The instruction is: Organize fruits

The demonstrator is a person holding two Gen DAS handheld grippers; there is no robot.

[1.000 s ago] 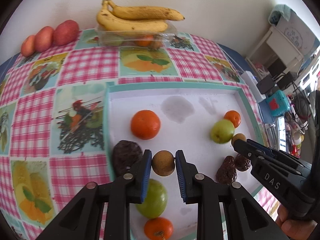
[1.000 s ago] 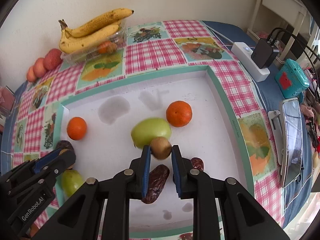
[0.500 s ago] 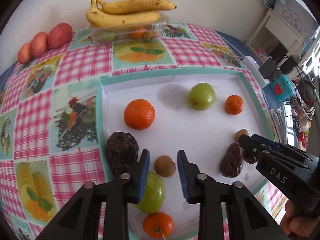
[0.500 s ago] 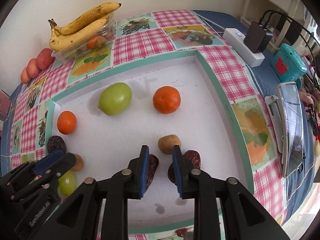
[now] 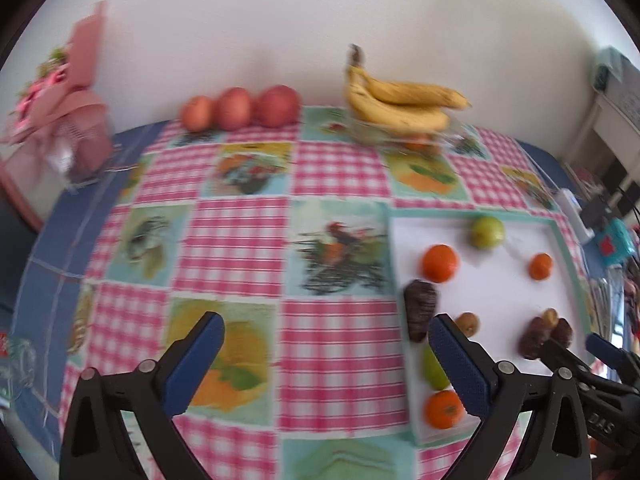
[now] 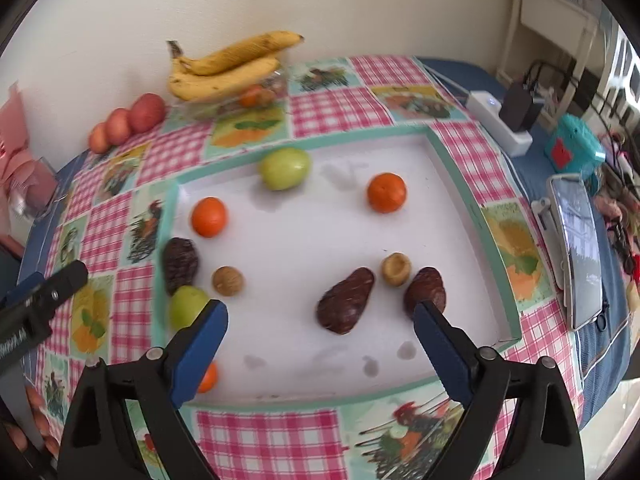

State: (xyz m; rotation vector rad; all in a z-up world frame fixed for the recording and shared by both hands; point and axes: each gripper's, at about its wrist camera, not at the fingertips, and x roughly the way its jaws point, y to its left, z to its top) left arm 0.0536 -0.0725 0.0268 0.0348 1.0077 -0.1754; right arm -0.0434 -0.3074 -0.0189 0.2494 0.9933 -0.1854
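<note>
both tongs have let go of their small brown fruits and pulled back. the left gripper point(image 5: 326, 354) gapes wide over the checked tablecloth point(image 5: 236, 236), empty. the right gripper point(image 6: 320, 328) is also spread wide and empty, above the white tray point(image 6: 304, 240). one brown fruit point(image 6: 227, 280) lies at nine o'clock, another brown fruit point(image 6: 396, 268) at three.

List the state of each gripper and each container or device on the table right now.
Left gripper: open, empty, over the tablecloth beside the tray.
Right gripper: open, empty, above the tray's near side.
White tray: holds loose fruit, several faint marks on its floor.
Clear box: fruit inside, bananas lying on top.
Power strip: black adapter plugged in, small light lit.
Phone: lying flat, screen up.
</note>
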